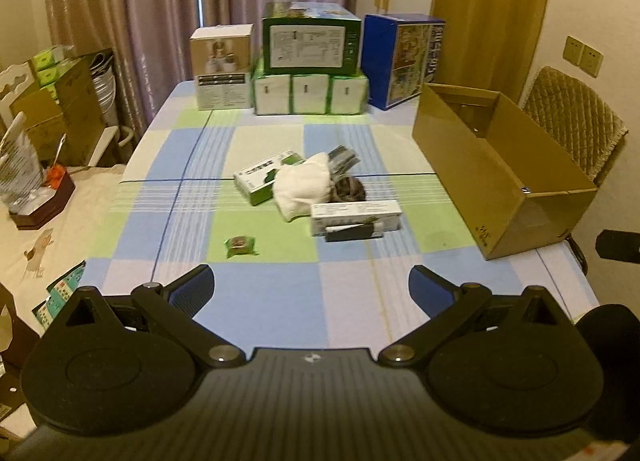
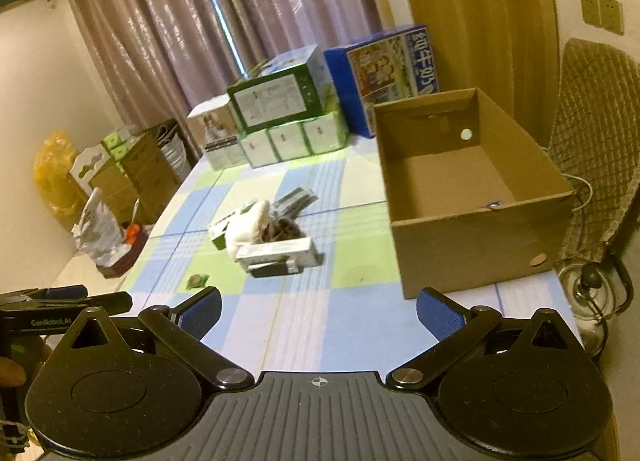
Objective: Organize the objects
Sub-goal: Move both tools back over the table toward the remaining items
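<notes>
Your left gripper hangs over the near edge of the table, and its blue pads are spread wide apart with nothing between them. Your right gripper is the same: jaws wide, holding nothing, above the checked tablecloth.

The things to tidy sit in a small pile in the middle of the table. A white cloth lies on top of a green and white box. Just beside the cloth is a dark round bundle; you cannot tell what it is. Behind them a grey packet pokes out. In front lies a long white box, and a flat black thing touches its near side. A small green wrapped snack lies alone, near the pile and off to the left.

The open cardboard box stands on the right side of the table, well apart from the pile. Only a tiny scrap shows at its near inside wall.

At the far end, a big green box sits on three green and white packs. A blue box stands to their right and a tan box to their left.
</notes>
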A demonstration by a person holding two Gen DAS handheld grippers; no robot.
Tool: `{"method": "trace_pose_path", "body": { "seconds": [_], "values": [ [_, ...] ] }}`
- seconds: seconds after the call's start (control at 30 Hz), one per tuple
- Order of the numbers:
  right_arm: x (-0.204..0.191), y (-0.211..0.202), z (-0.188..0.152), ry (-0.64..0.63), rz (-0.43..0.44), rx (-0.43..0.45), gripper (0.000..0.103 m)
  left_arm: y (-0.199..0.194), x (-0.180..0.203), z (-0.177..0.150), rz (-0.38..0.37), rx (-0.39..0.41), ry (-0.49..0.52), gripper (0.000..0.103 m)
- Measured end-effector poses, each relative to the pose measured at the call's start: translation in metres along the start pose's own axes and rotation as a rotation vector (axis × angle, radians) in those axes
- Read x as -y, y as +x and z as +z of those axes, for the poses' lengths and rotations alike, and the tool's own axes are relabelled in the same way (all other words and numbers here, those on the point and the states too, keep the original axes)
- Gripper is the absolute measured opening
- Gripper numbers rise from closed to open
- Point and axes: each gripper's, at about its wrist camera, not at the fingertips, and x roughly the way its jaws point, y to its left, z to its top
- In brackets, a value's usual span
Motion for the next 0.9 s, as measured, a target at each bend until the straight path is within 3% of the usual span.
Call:
{"method": "trace_pose_path", "body": {
  "seconds": [0.9],
  "values": [
    [-0.018, 0.035, -0.01, -0.035, 0.024, -0.051, 0.101, 0.019, -0.03, -0.008, 0.044, -0.036, -0.036, 0.102]
  ]
}}
